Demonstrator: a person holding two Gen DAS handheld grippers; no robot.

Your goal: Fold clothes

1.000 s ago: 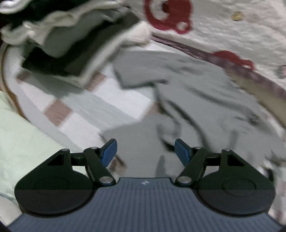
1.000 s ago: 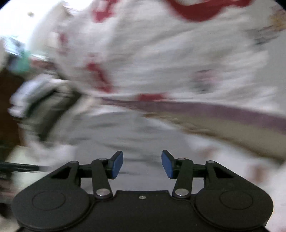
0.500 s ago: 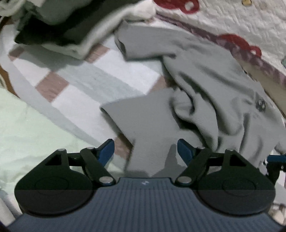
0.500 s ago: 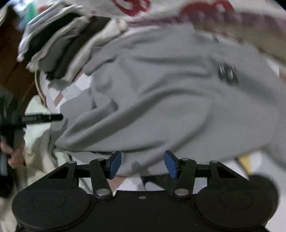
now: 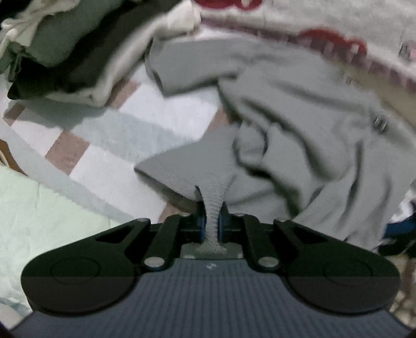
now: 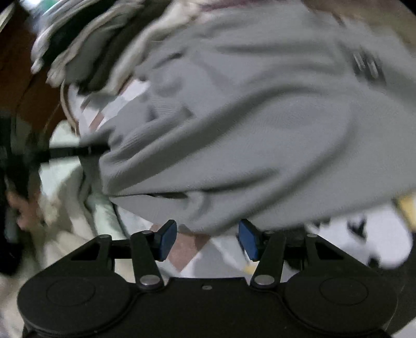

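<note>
A crumpled grey garment (image 5: 299, 117) with a small metal clasp lies on a checked blanket (image 5: 117, 135). My left gripper (image 5: 211, 208) is closing on the garment's near corner. Its blue pads pinch a ribbed fold of the cloth, which rises between them. In the right wrist view the same grey garment (image 6: 247, 130) fills the middle. My right gripper (image 6: 207, 240) stands open just short of its near hem, with only blanket showing between the pads. The left gripper's black fingers (image 6: 78, 150) reach into the cloth at the left, held by a person's hand (image 6: 18, 208).
A stack of folded clothes (image 5: 78, 46) sits at the far left of the blanket. A white quilt with red patterns (image 5: 325, 18) lies behind the garment. Pale green sheet (image 5: 39, 221) covers the near left. A white item with black marks (image 6: 377, 234) lies at the right.
The left gripper's jaws went from wide open to closed on the garment's corner. The right gripper came down from facing the quilt to just before the garment's near hem.
</note>
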